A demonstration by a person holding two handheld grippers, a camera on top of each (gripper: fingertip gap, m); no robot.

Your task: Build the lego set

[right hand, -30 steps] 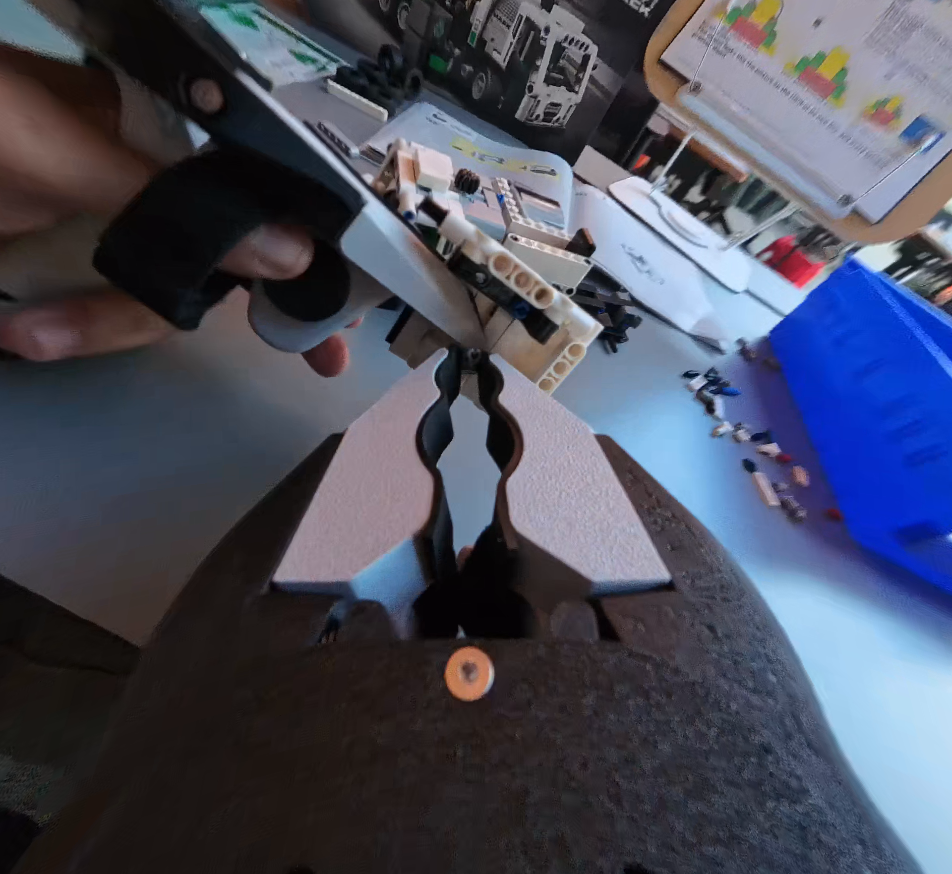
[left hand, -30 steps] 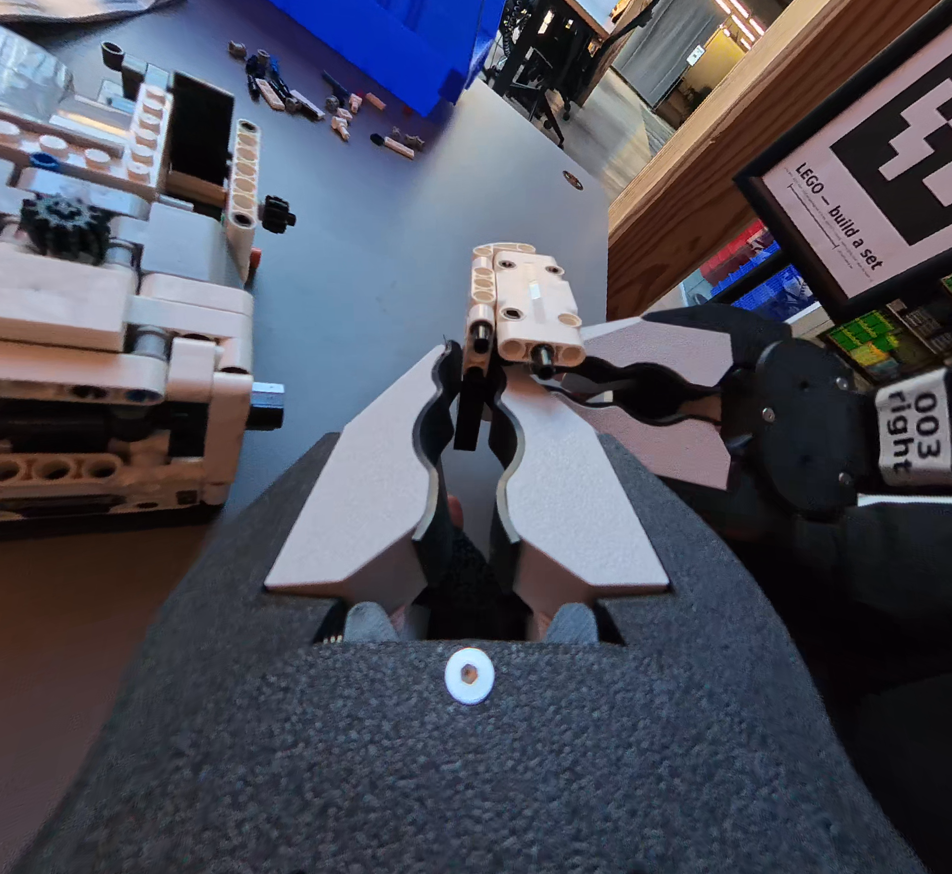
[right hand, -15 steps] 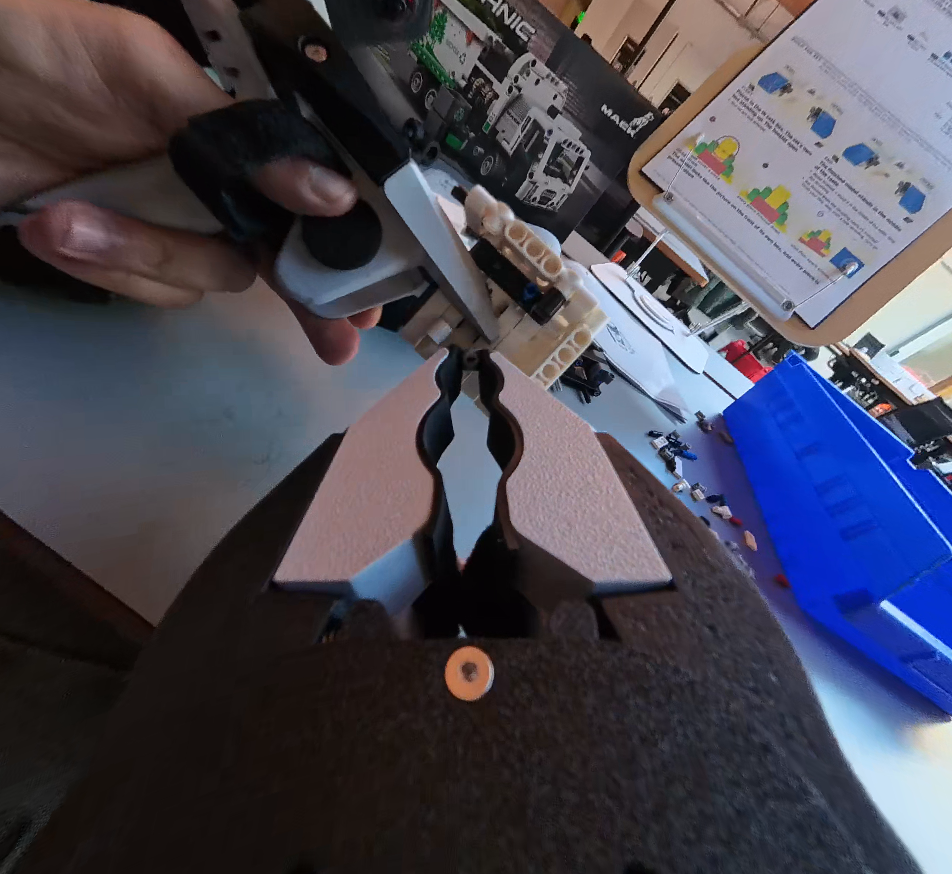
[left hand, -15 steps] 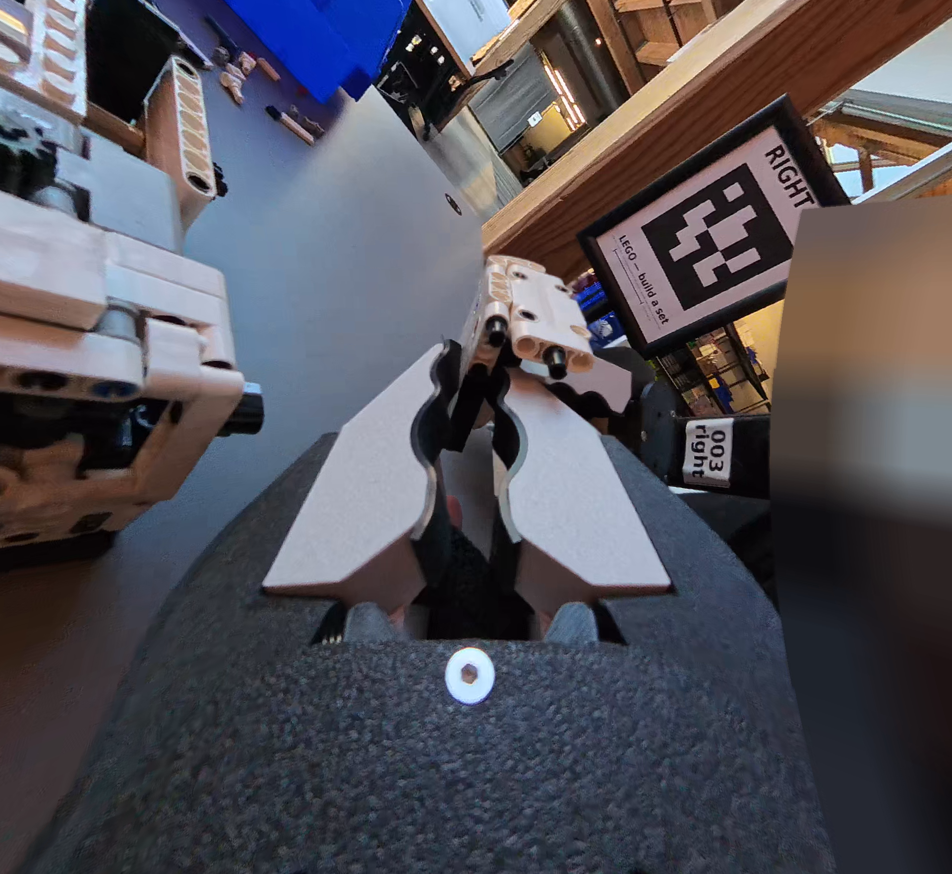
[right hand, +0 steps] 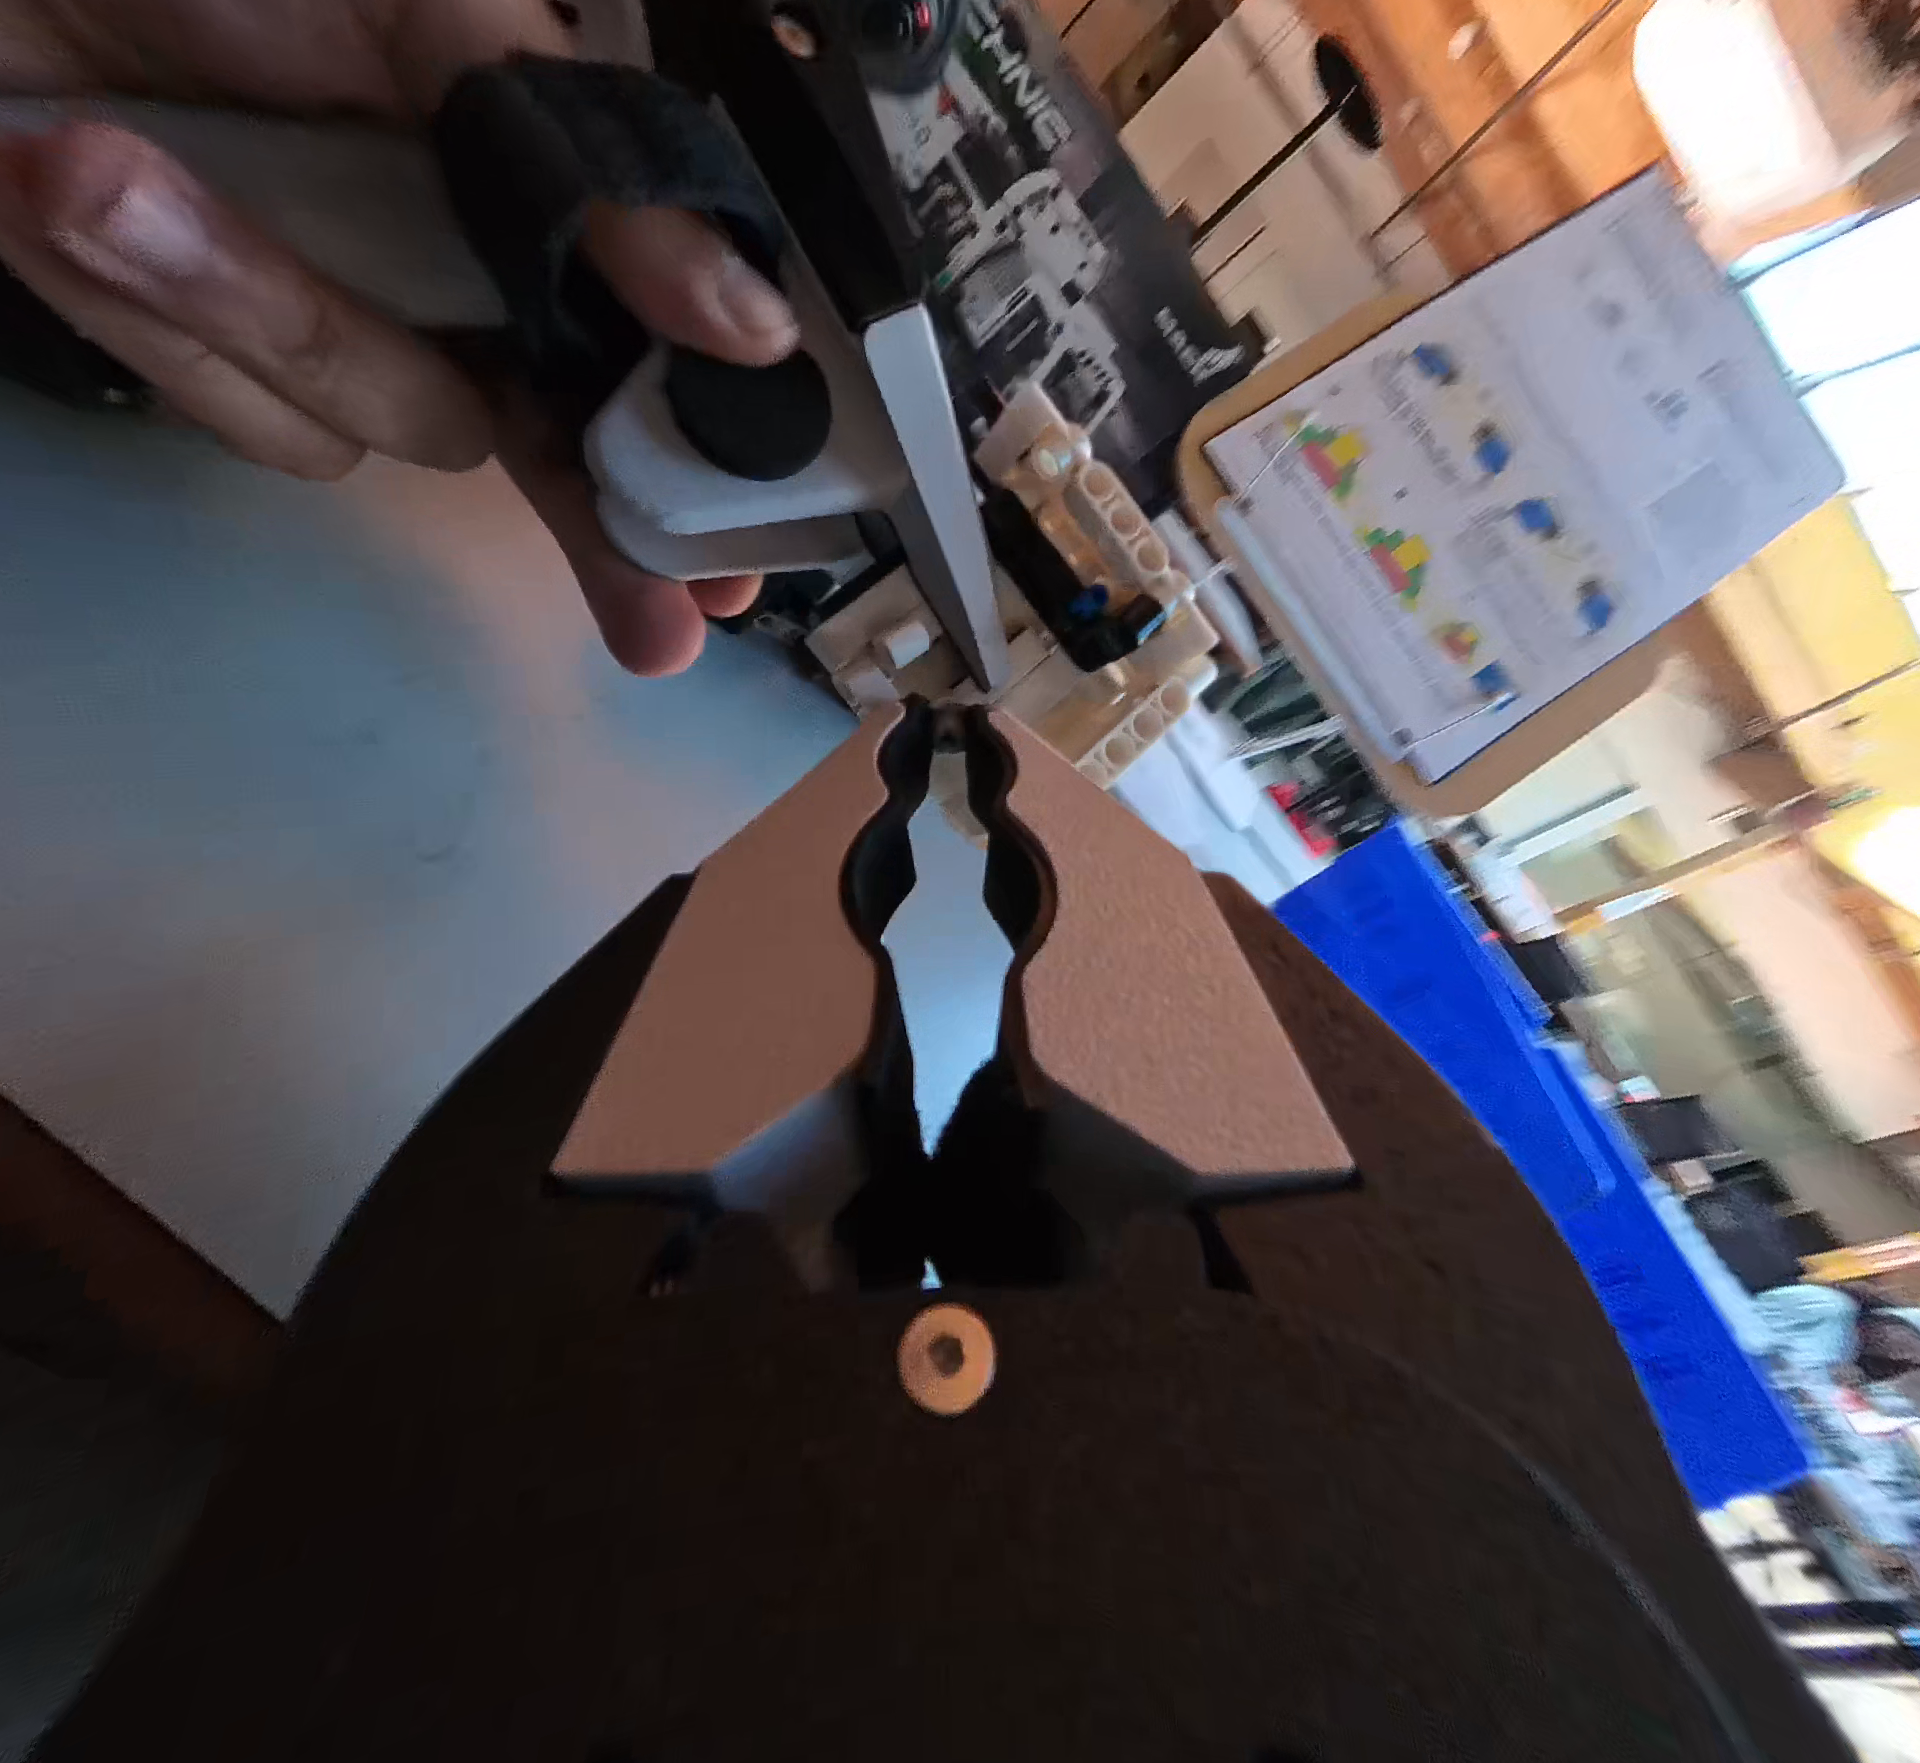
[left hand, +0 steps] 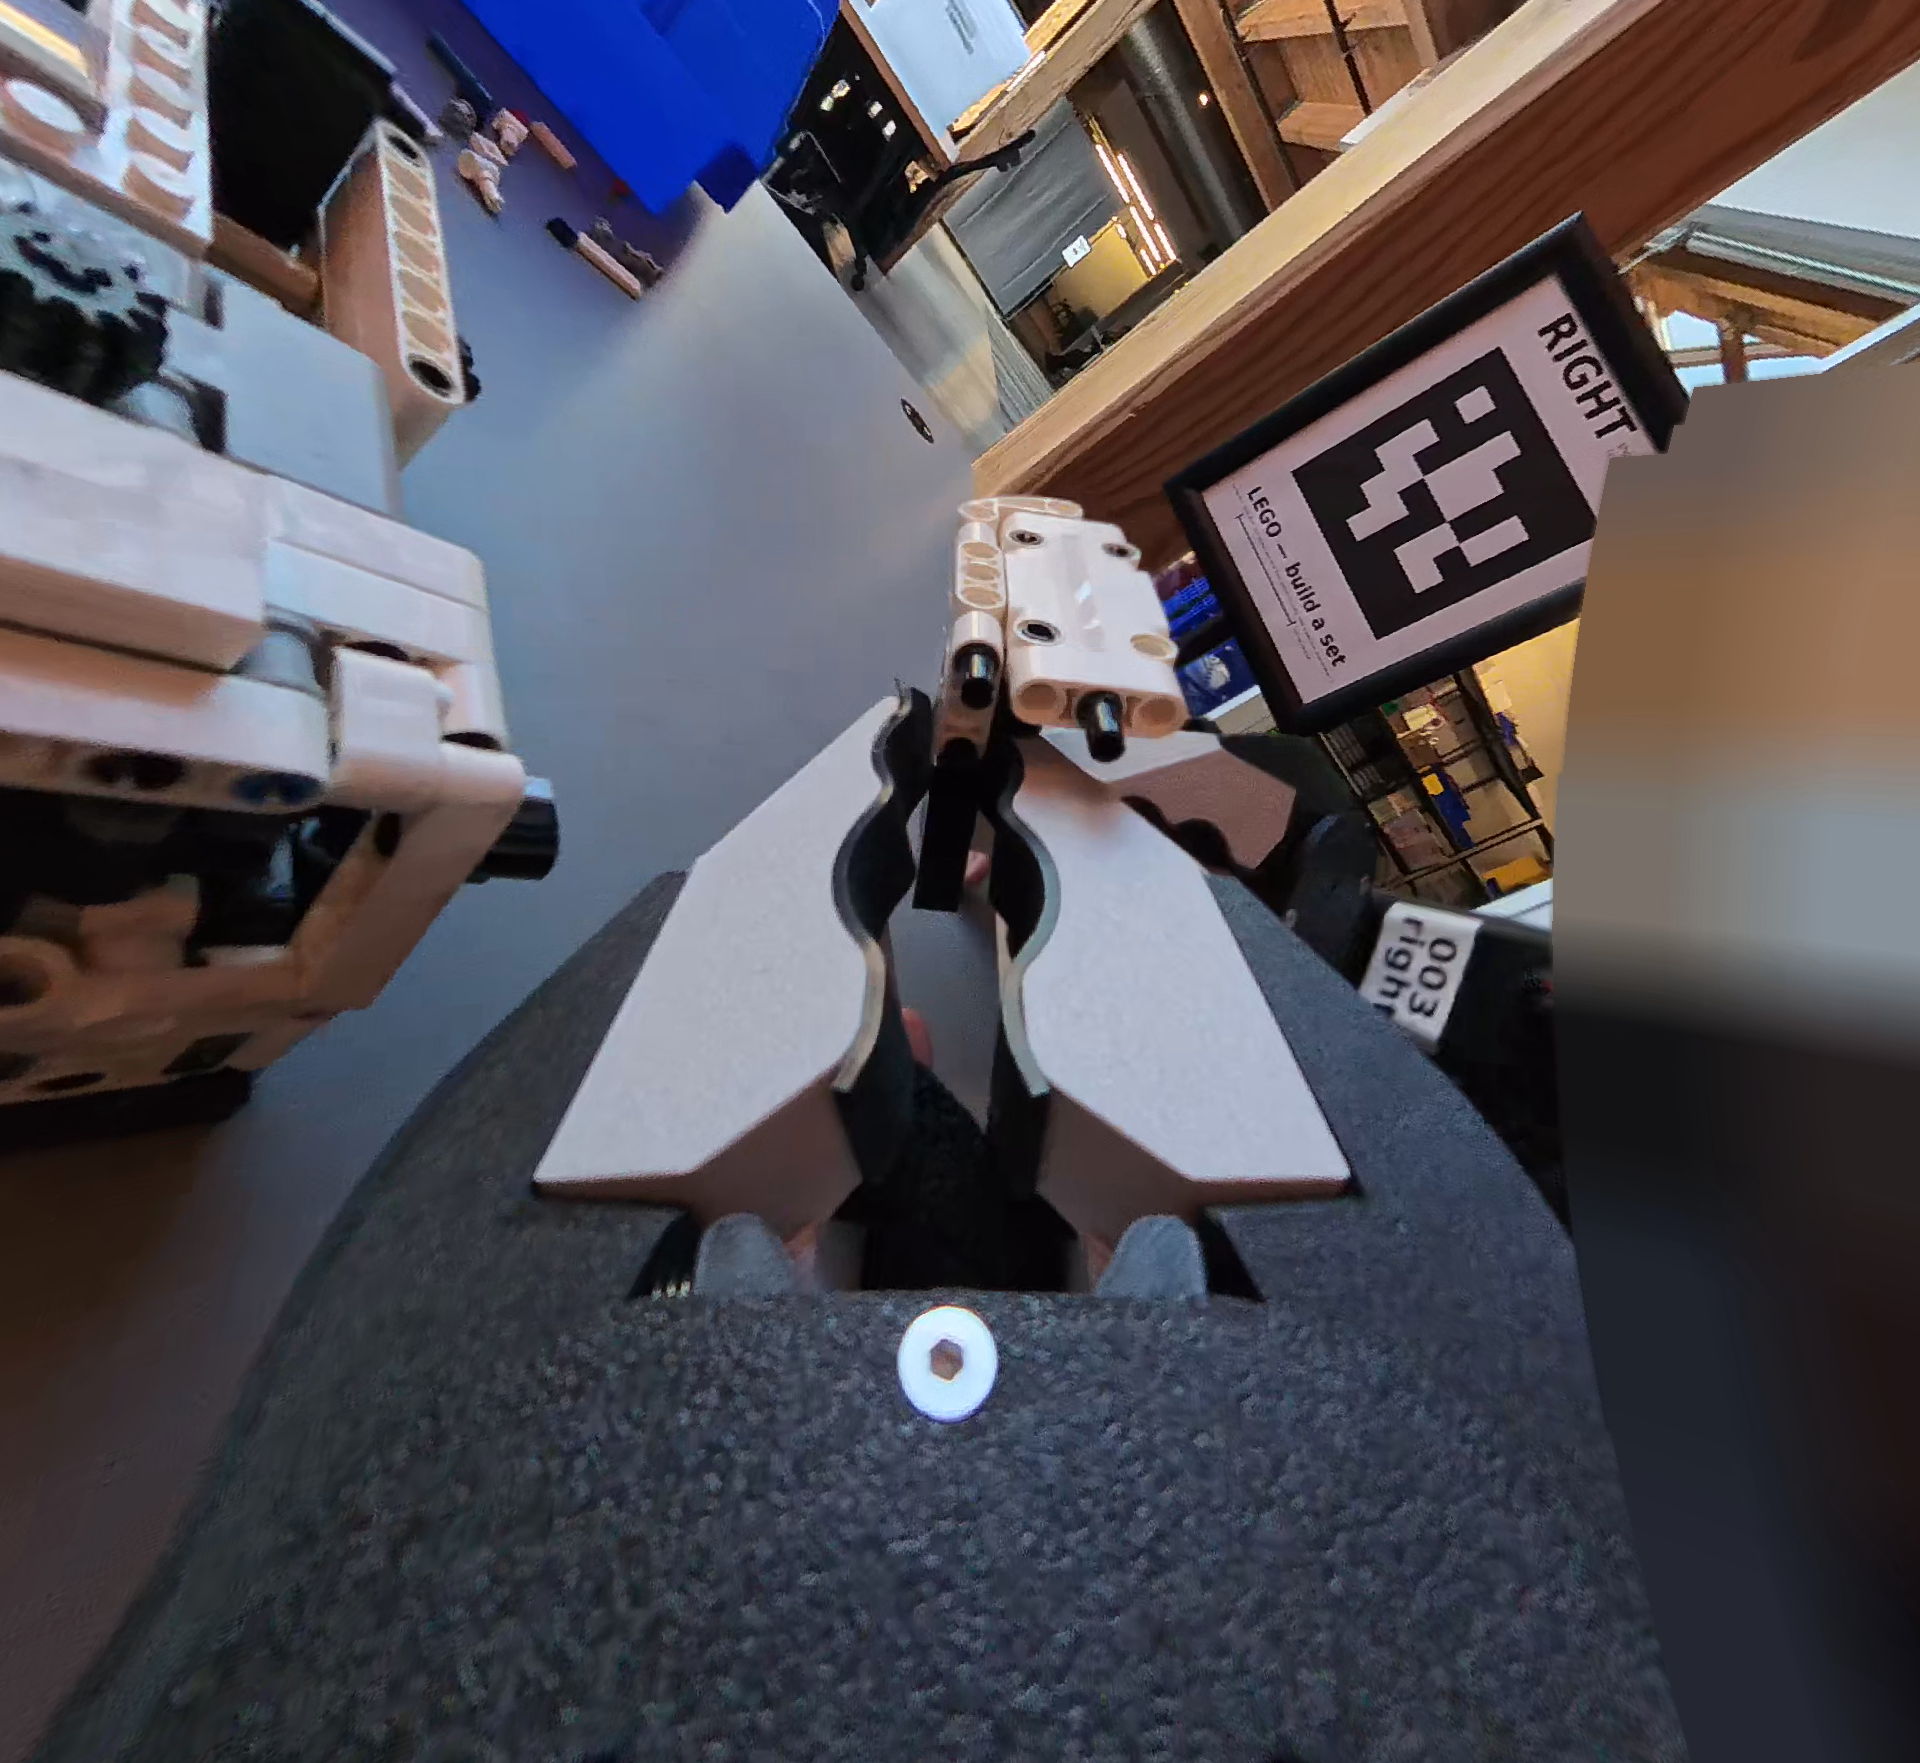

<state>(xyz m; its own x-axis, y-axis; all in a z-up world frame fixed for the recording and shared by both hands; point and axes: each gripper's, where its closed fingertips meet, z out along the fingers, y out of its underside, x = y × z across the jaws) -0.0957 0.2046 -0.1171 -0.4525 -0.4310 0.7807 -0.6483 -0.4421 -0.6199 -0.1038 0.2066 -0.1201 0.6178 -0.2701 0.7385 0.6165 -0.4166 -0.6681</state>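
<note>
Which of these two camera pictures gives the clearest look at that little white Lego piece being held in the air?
The left wrist view: the small white Lego piece sits sharp, above the left gripper, its holes and black pins plain. In the right wrist view the right gripper and the left gripper's fingers hide most of it, and the picture is blurred.

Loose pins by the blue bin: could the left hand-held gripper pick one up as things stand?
Probably not yet. The left hand-held gripper is shut on the small white sub-assembly, so its jaws are occupied. The loose pins lie unobstructed on the table.
</note>
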